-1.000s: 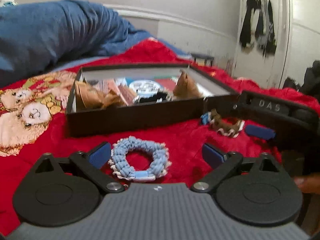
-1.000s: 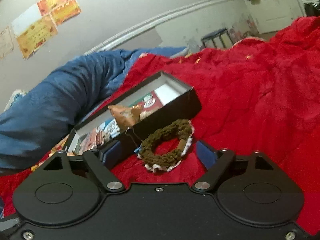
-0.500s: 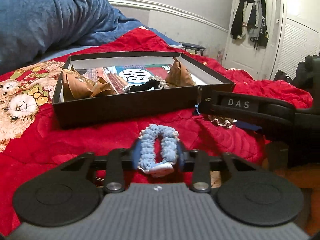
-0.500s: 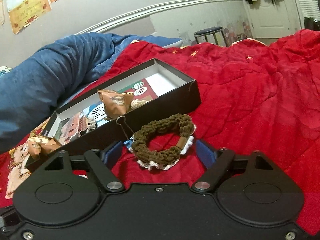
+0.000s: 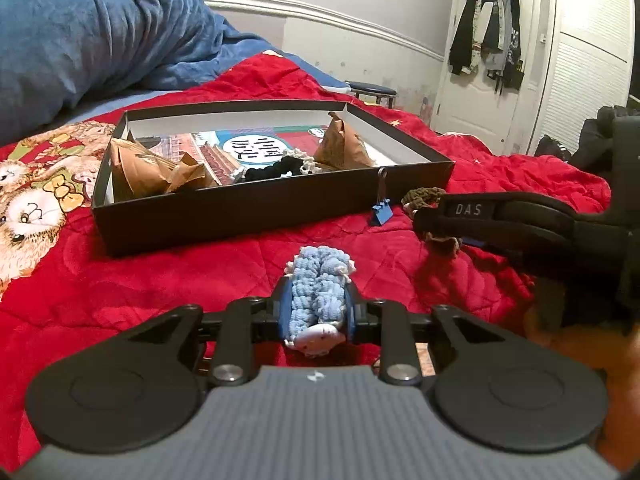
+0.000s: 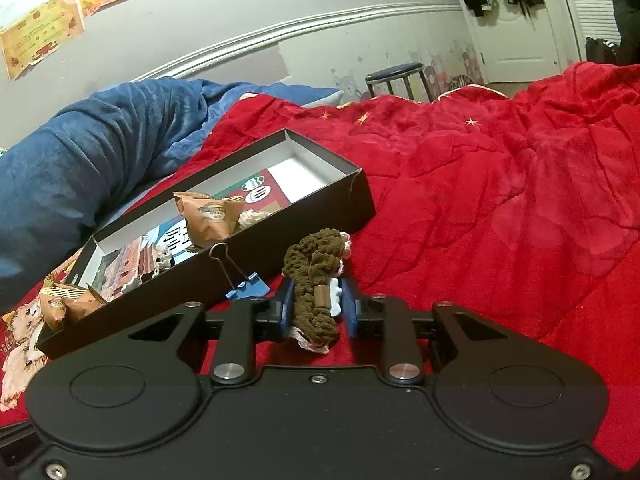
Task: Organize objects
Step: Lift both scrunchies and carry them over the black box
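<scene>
The blue scrunchie (image 5: pixel 318 294) is squeezed flat between the fingers of the left gripper (image 5: pixel 316 312), which have closed tight on it just above the red blanket (image 5: pixel 160 280). Its lower end is tucked behind the gripper body, so part of it is hidden. The brown scrunchie (image 6: pixel 316 276) is pinched the same way between the fingers of the right gripper (image 6: pixel 316 308), and its bottom is cut off by the black body too. In the left view, the right gripper reaches in from the right side and covers most of the brown scrunchie. Ahead of the left fingers sits the black box (image 5: pixel 240 216), holding brown snack bags (image 5: pixel 148 168) and a black scrunchie (image 5: pixel 276 170) that is hard to make out. A blue binder clip (image 6: pixel 246 286) lies just left of the right fingers, touching the box wall. Both grippers point forward, low over the bed.
</scene>
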Demonstrator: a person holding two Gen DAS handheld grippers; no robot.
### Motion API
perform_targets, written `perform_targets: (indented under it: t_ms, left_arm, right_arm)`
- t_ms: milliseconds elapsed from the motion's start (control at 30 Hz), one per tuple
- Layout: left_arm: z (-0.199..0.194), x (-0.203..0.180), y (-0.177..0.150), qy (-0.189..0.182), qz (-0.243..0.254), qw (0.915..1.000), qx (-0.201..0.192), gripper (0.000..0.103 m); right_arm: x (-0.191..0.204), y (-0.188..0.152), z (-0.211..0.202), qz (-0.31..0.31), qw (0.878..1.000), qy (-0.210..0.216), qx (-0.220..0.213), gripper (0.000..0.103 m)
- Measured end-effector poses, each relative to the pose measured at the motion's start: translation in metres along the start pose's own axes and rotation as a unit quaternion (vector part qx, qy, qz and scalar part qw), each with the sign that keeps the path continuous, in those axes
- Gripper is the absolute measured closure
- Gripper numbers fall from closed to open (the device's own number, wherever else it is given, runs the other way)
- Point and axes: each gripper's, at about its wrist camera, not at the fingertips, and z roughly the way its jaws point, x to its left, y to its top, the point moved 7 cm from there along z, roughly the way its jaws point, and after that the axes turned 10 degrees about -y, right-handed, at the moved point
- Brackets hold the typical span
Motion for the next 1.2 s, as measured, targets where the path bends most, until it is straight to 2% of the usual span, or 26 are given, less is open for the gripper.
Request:
perform_targets:
  t_ms: [233, 433, 533, 1200]
  left_arm:
    - [0.000, -0.004, 0.000, -0.010, 0.010, 0.9999, -0.005, 0.075]
    - [-0.002, -0.005, 0.001, -0.015, 0.009, 0.9998, -0.011, 0.073]
    - [-0.001, -0.004, 0.002, -0.016, 0.009, 0.9998, -0.012, 0.073]
    - [-0.004, -0.007, 0.004, -0.023, 0.012, 0.9993, -0.026, 0.076]
  right_arm:
    - [0.003, 0.000, -0.004, -0.008, 1.000, 0.000, -0.010, 0.078]
    - [0.013, 0.000, -0.012, -0.030, 0.999, 0.031, -0.025, 0.083]
    - [0.019, -0.002, -0.014, -0.047, 0.998, 0.032, -0.027, 0.083]
    - [0.019, 0.000, -0.019, -0.043, 0.997, 0.042, -0.037, 0.083]
